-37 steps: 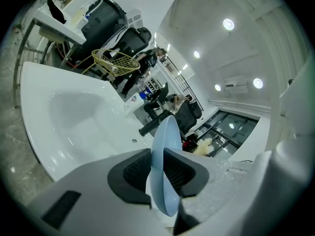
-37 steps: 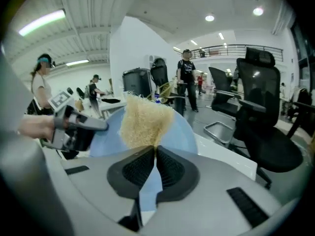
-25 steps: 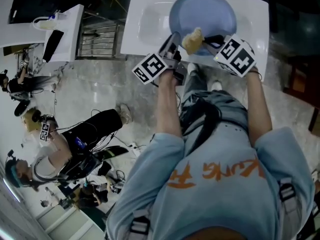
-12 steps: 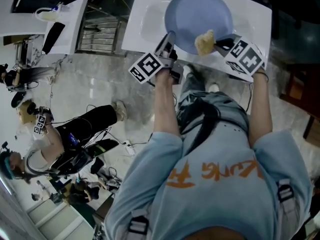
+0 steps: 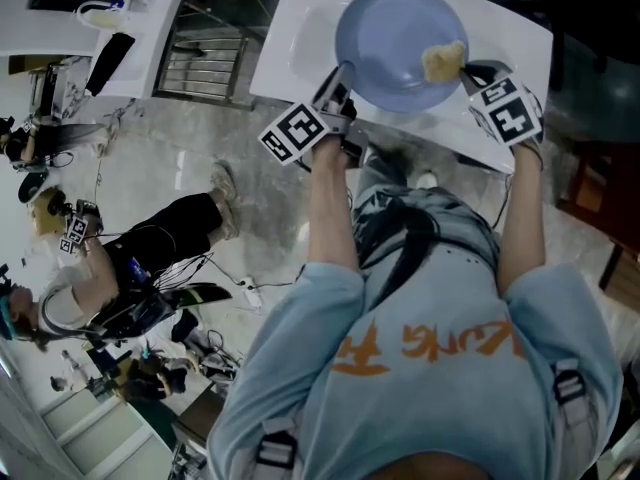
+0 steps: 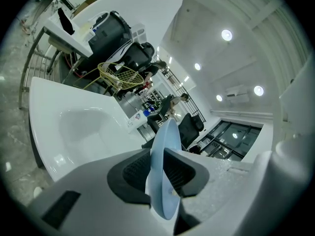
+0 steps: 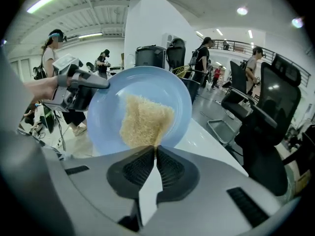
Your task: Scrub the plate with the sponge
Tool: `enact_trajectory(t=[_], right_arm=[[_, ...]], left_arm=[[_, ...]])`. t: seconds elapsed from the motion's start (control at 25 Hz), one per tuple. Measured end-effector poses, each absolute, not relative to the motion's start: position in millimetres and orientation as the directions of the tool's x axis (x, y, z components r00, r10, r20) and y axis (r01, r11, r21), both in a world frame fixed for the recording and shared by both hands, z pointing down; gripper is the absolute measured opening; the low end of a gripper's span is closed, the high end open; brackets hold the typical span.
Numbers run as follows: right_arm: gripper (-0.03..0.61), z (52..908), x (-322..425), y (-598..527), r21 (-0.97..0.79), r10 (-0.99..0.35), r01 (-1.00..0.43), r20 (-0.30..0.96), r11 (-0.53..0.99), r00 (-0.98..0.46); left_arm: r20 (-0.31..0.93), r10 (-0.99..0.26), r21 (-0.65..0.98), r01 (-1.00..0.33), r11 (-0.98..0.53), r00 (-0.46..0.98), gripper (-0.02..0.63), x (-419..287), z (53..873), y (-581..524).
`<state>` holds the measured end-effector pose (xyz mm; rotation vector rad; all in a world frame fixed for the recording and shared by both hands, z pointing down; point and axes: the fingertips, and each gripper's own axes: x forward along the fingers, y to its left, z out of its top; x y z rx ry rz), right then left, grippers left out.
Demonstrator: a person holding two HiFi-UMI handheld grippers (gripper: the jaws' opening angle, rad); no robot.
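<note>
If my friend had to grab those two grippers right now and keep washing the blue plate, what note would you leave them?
Left gripper: fingers shut on the rim of the blue plate, holding it over the white sink.
Right gripper: fingers shut on the yellow sponge, which presses on the plate's face, on its right side in the head view.
Done: both things are gripped, and the sponge meets the plate.
Left: scrub the rest of the face. How clean it is cannot be told.
</note>
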<state>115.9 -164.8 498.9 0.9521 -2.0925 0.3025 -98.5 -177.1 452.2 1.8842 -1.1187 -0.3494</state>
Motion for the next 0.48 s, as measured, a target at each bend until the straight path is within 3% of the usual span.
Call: enact_trajectory(t=[0.2, 0.32, 0.48], right_arm=[[0.017, 485, 93, -180, 0.093, -0.562, -0.73, 0.706, 0.677, -0.431], [0.017, 460, 64, -194, -0.05, -0.589, -0.747, 0.582, 0.663, -0.561], [0.017, 441, 40, -215, -0.134, -0.648, -0.765, 0.453, 0.63, -0.612]], left_arm=[[0.189, -0.833, 0.809, -0.563, -0.168, 0.521, 0.078, -122, 449, -176], [0.186, -0.86, 0.817, -0.561, -0.134, 0.476, 0.077, -148, 447, -172], [0.196, -0.889, 0.819, -0.567, -0.083, 0.414, 0.078, -178, 452, -165]])
